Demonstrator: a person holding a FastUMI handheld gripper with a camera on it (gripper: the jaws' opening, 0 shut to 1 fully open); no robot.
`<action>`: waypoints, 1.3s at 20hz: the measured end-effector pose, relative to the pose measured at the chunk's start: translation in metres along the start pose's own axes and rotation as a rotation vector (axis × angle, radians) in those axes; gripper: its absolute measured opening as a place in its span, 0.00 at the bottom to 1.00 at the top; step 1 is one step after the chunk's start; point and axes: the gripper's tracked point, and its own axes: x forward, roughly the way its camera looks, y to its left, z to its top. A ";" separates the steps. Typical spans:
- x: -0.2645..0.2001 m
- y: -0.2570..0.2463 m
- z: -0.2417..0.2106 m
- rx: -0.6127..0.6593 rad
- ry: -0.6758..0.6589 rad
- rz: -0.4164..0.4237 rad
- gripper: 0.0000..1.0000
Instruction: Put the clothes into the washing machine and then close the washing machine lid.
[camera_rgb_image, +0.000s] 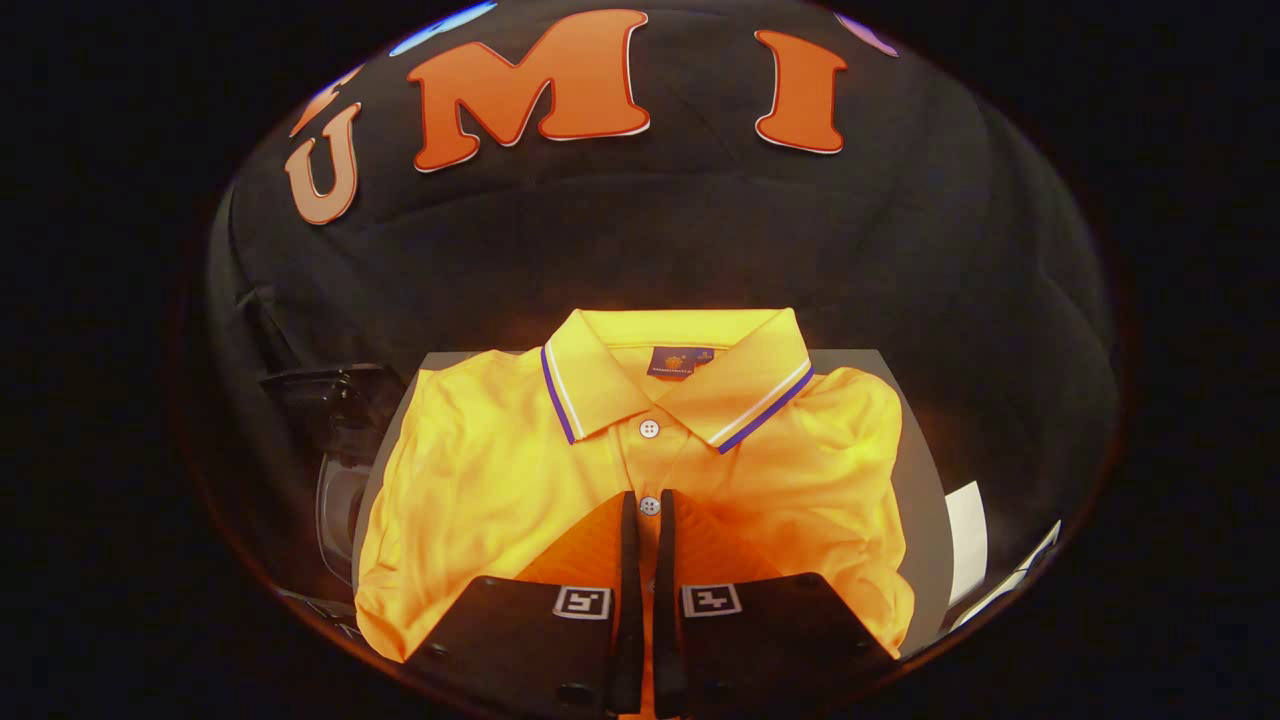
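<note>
A yellow-orange polo shirt (480, 490) lies folded flat on a grey tabletop (922, 480), collar away from me, with a purple-and-white trimmed collar (680, 385) and a buttoned placket. My gripper (648, 500) hovers over the shirt's chest, its tips at the second button. The fingers stand almost together, with only a thin strip of fabric showing between them. The cloth there looks flat, not bunched or lifted. A dark rounded machine body (335, 450), apparently the washing machine, sits just beyond the shirt's left sleeve, partly hidden by the table.
A white sheet (966, 540) lies past the table's right edge, beyond the shirt's right sleeve. Black cloth walls close in behind the table and on both sides.
</note>
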 end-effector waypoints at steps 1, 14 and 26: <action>0.001 -0.001 0.001 0.008 -0.020 0.015 0.11; -0.054 0.029 0.054 0.663 -0.247 0.471 0.10; -0.132 0.277 0.070 0.612 -0.272 0.707 0.10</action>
